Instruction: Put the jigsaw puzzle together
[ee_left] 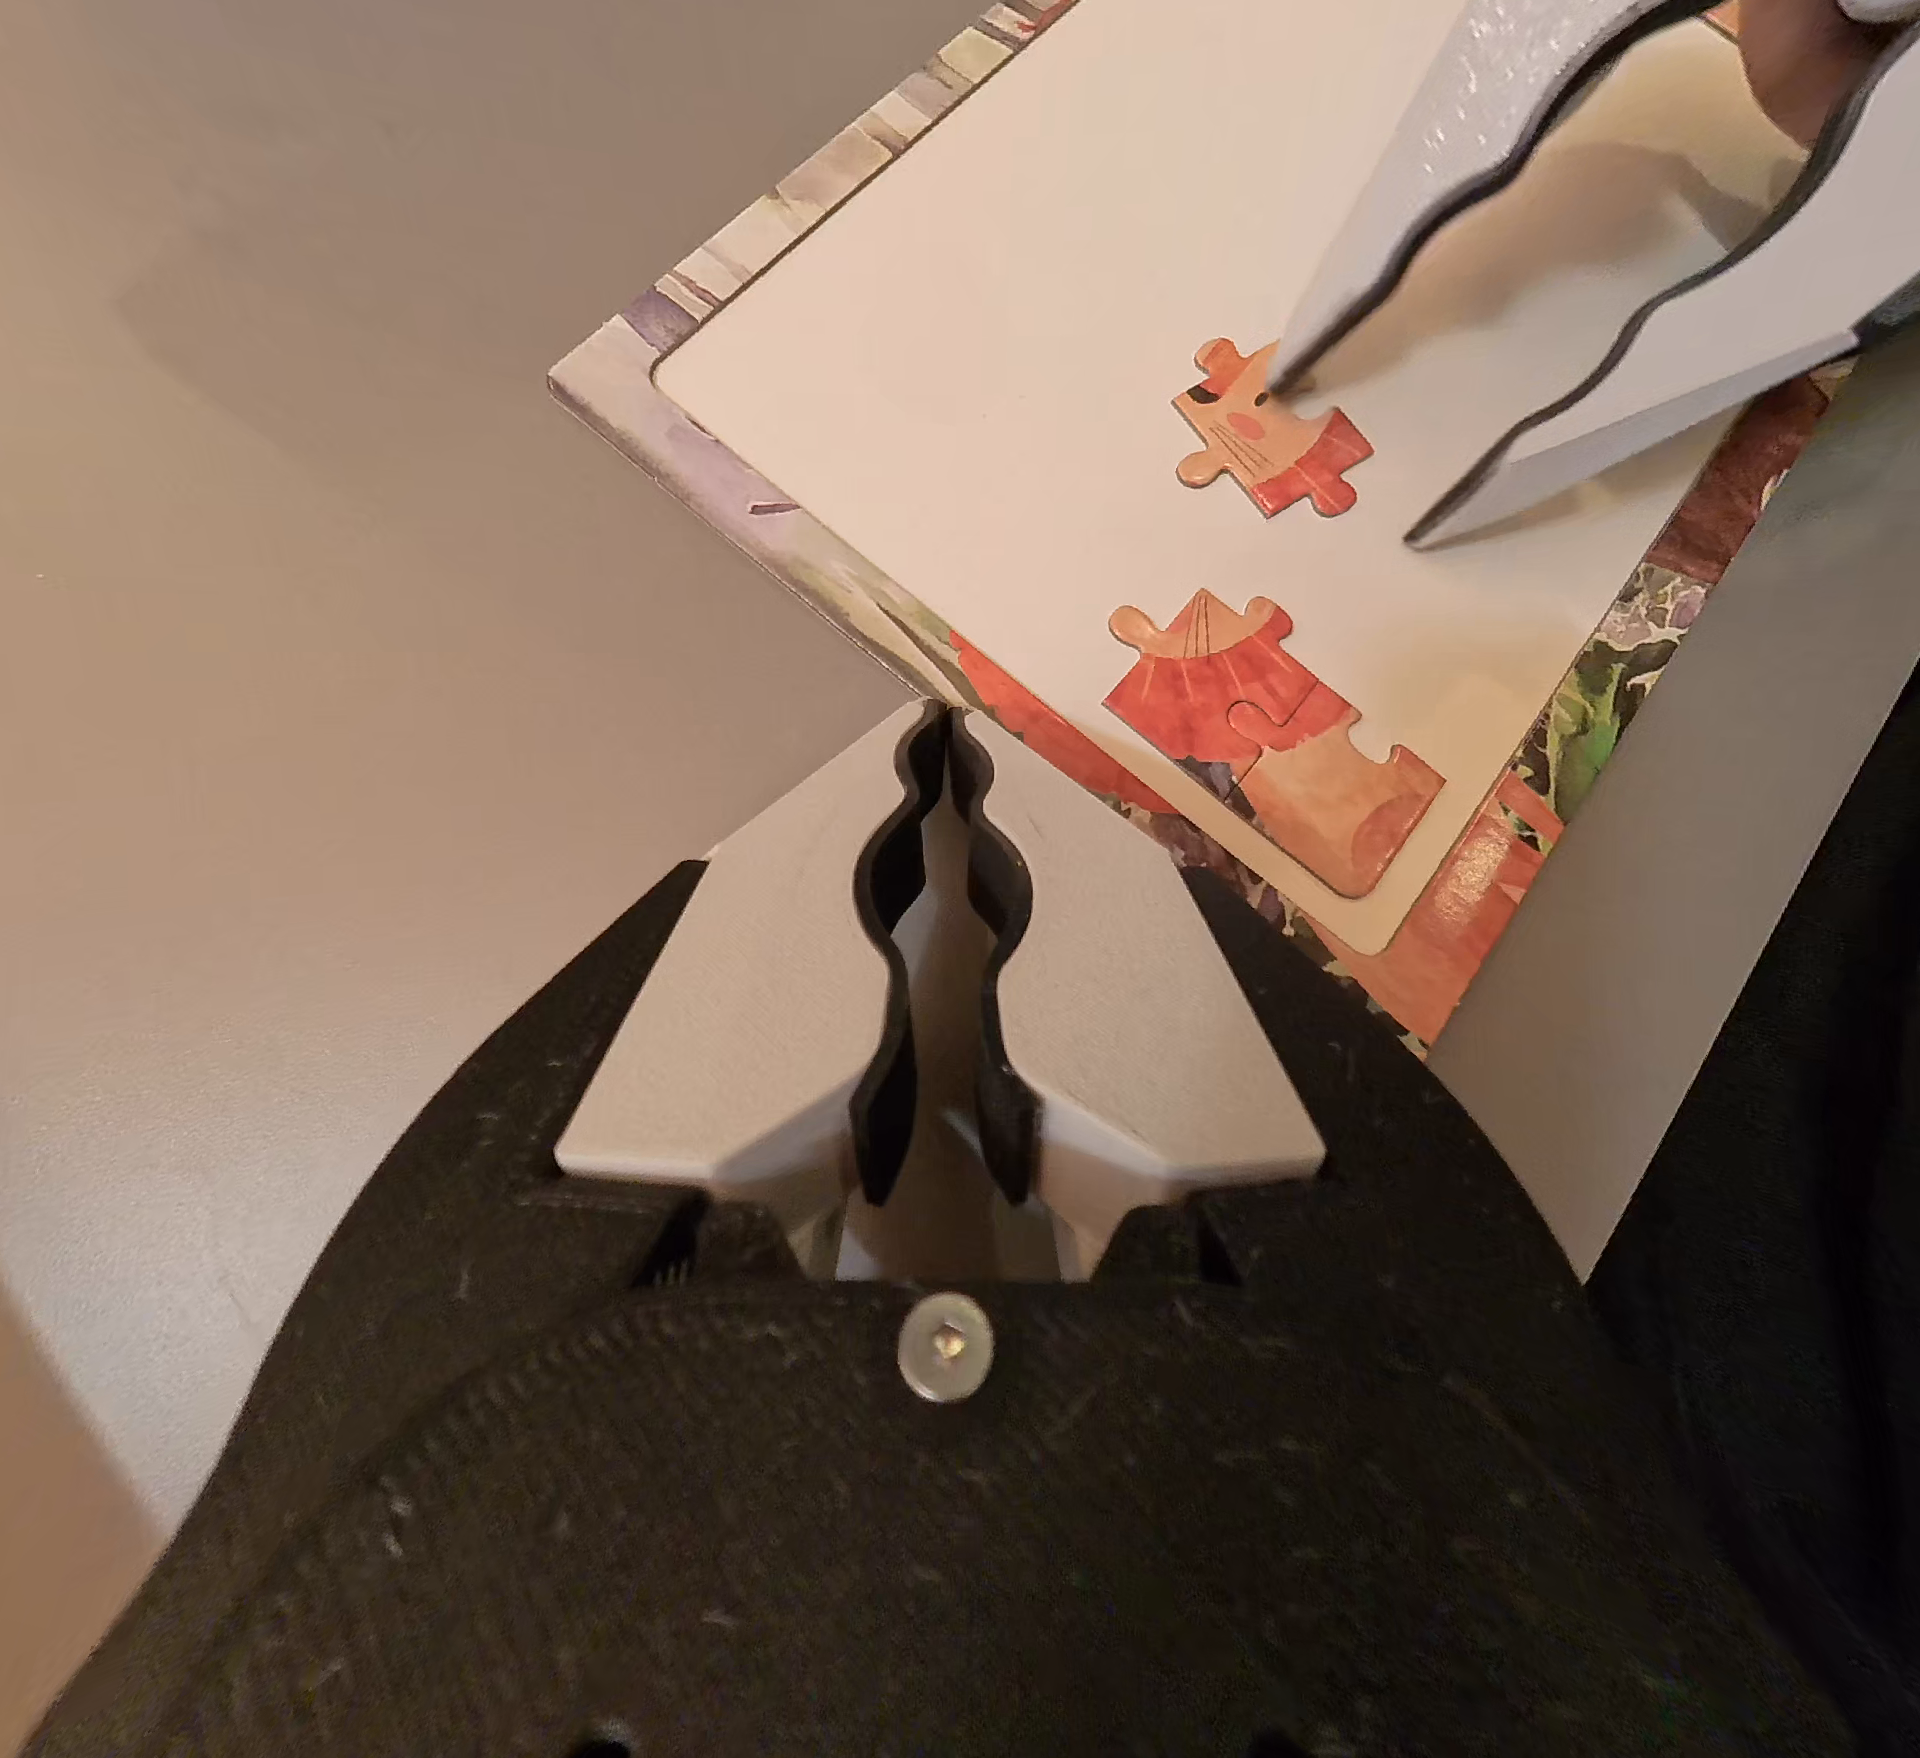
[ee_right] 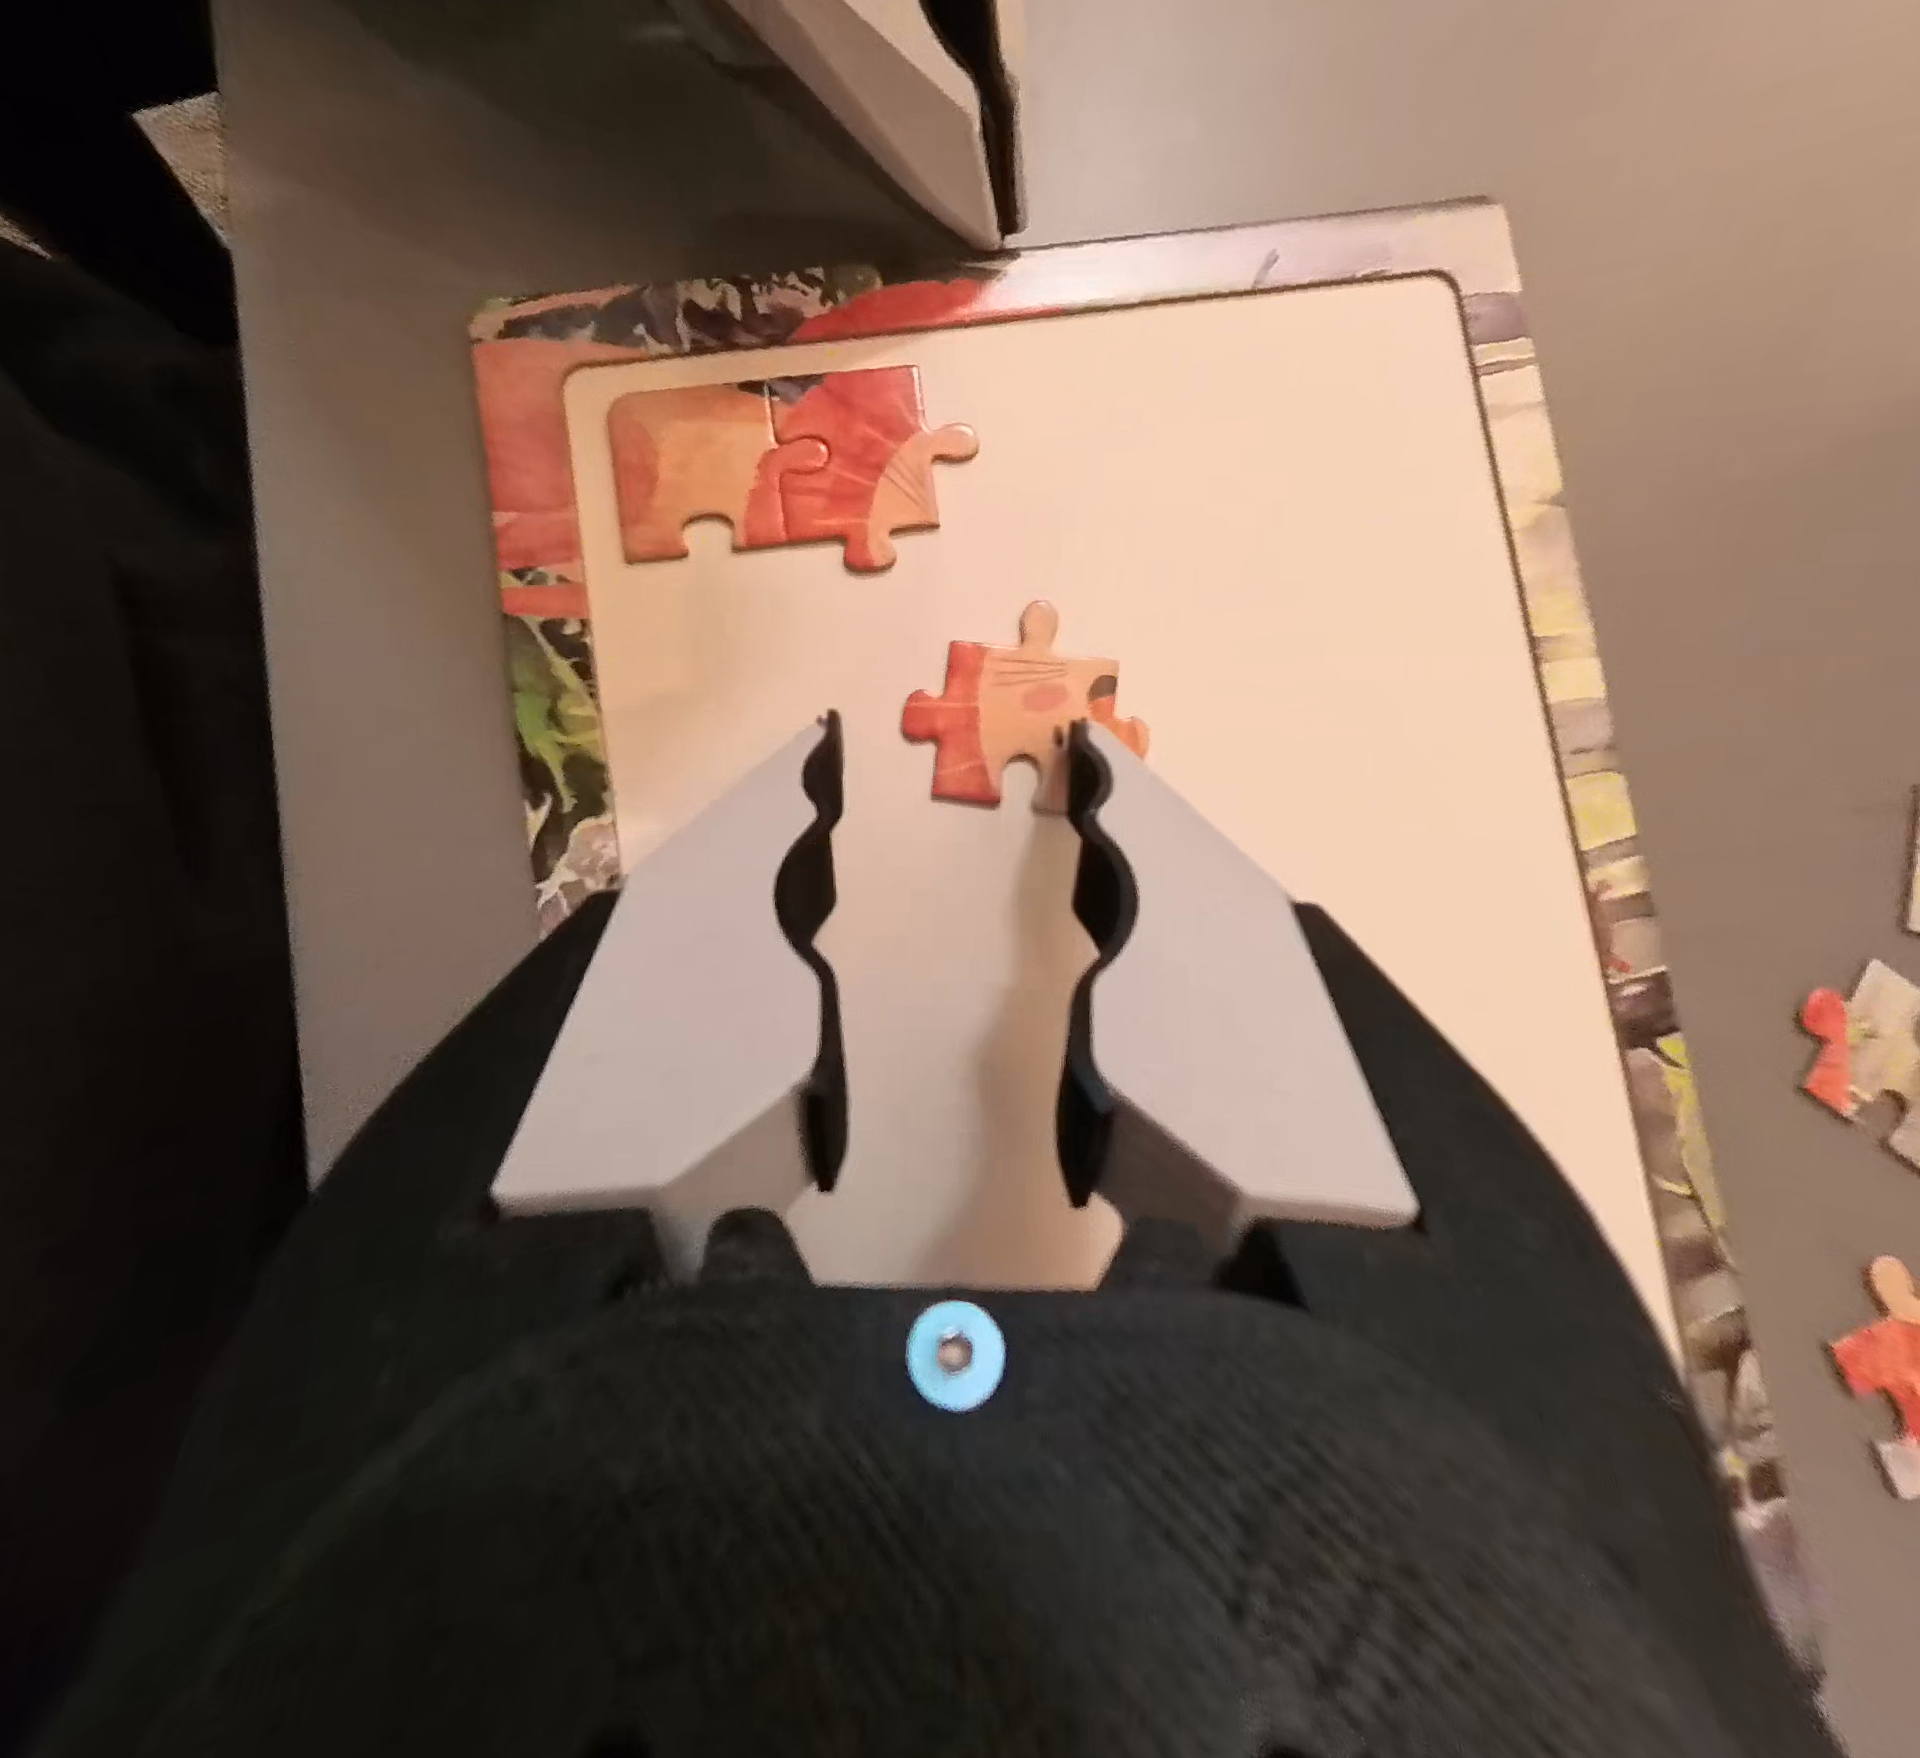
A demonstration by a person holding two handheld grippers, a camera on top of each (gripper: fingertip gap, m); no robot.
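We've got the right gripper (ee_right: 951, 737) spread wide over the tray (ee_right: 1351, 285), one fingertip (ee_right: 1081, 742) touching the loose piece (ee_right: 1003, 711) at mid-frame in the right wrist view, the other tip off to its left on bare board. Nothing is pinched. The left gripper (ee_left: 948, 721) sits with its jaws closed on nothing, tips pressed at the tray's near edge, lower centre of the left wrist view (it looks to be steadying the frame).

The joined pair (ee_right: 774, 467) lies in the tray's upper-left corner in the right wrist view, and our piece sits near it, not yet touching. We'd slide it flat rather than lift it, turning it until its knob faces a matching notch, then press lightly.

More spare pieces (ee_right: 1865, 1054) wait at the right edge on the table (ee_right: 1558, 46). No brand, label or readable writing shows anywhere.
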